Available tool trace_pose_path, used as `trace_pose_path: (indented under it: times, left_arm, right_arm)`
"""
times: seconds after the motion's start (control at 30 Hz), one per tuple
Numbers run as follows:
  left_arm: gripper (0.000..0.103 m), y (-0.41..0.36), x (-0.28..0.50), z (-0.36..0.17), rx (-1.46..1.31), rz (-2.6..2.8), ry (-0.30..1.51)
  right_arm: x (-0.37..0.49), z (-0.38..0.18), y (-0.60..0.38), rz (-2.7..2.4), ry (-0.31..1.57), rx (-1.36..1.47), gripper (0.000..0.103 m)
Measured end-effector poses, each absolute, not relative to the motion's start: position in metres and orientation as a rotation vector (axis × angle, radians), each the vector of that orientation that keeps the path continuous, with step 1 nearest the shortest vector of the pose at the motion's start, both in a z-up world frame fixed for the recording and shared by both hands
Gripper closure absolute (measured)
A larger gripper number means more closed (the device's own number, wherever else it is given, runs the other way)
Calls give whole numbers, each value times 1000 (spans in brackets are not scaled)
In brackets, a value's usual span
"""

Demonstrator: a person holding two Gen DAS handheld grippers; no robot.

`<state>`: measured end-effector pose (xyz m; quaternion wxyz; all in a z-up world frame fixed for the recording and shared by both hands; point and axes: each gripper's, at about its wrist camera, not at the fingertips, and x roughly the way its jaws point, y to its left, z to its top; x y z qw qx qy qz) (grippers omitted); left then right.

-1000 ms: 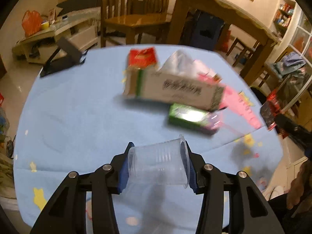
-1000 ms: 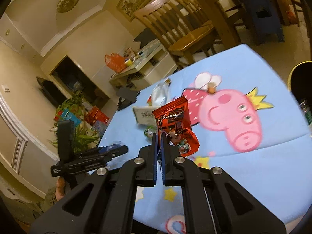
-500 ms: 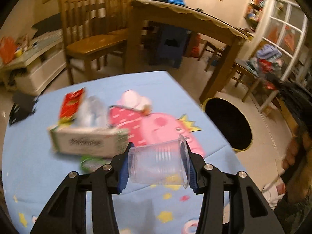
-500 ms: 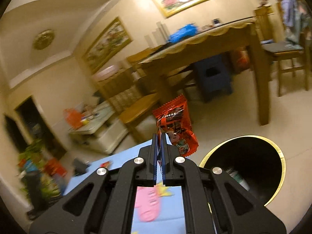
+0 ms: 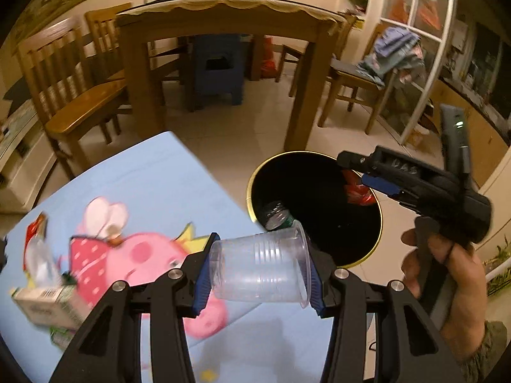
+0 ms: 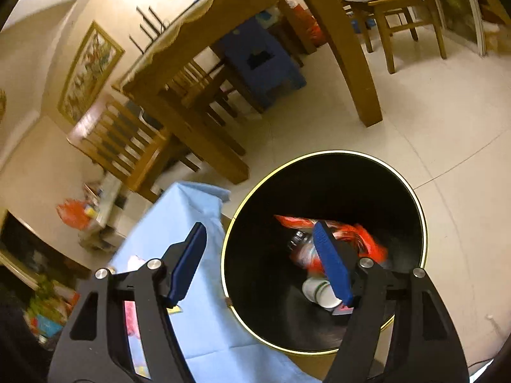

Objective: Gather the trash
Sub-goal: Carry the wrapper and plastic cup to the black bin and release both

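So our left tool (image 5: 260, 266) has a clear plastic cup (image 5: 260, 266) squeezed sideways between its blue pads, hanging over the blue desk (image 5: 134, 191) edge near the black bin (image 6: 412, 191). Our right tool (image 6: 260, 263) has just been opening over the bin, nothing between its jaws; the red snack wrapper (image 6: 361, 233) lies down inside
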<state>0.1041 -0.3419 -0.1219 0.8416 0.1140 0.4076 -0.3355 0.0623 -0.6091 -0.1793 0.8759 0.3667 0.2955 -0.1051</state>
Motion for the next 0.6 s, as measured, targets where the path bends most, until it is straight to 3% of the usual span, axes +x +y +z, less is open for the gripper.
trace_pose_path:
  times: [0.33,0.43,0.47,0.53,0.6]
  left_arm:
    - [56,-417,127,-142,302,-744,887]
    - [56,-433,127,-147,326,-747,886]
    - [53,-439,127,-149,339,-748,884]
    - [37,-448,127,-153,359,-747,877]
    - [30,-452,123,-154,369,-748,868]
  right_arm:
    - [20,-152,-643,-253,435,880,33]
    - [-6,-140,-656,-349,336,891,27]
    - [-15,-138,-661,-376,301,904,25]
    - [-29,-137,-670,-404,260,924,25]
    - [-37,-135,-674,-418,247,925,25]
